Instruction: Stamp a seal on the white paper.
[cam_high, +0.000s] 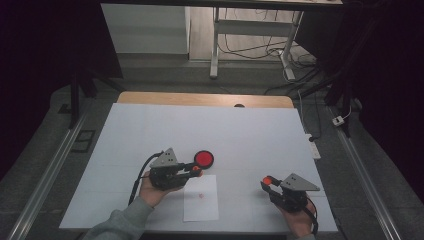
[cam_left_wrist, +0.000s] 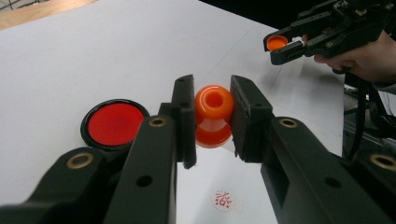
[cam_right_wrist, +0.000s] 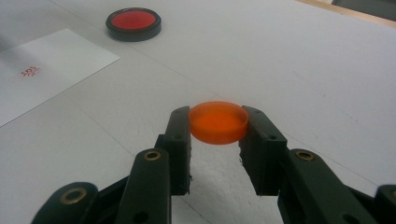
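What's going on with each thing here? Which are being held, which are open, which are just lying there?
Left hand-held gripper: shut on the orange stamp.
Orange stamp: held above the paper, cap off.
Right hand-held gripper: shut on the orange cap.
Orange cap: held off the table.
Red ink pad: open, lying on the table.
Paper: flat, bearing one red stamp mark.

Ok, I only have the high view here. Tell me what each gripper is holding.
Observer: The left gripper is shut on an orange stamp, a spool-shaped piece with a hole in its upper end.
Operator: Now the right one.
Observer: The right gripper is shut on a shallow orange cap, held by its rim with the open side up.
Operator: Give me that red mark on the paper.
Observer: It is a round red stamped imprint with characters, on the paper sheet.
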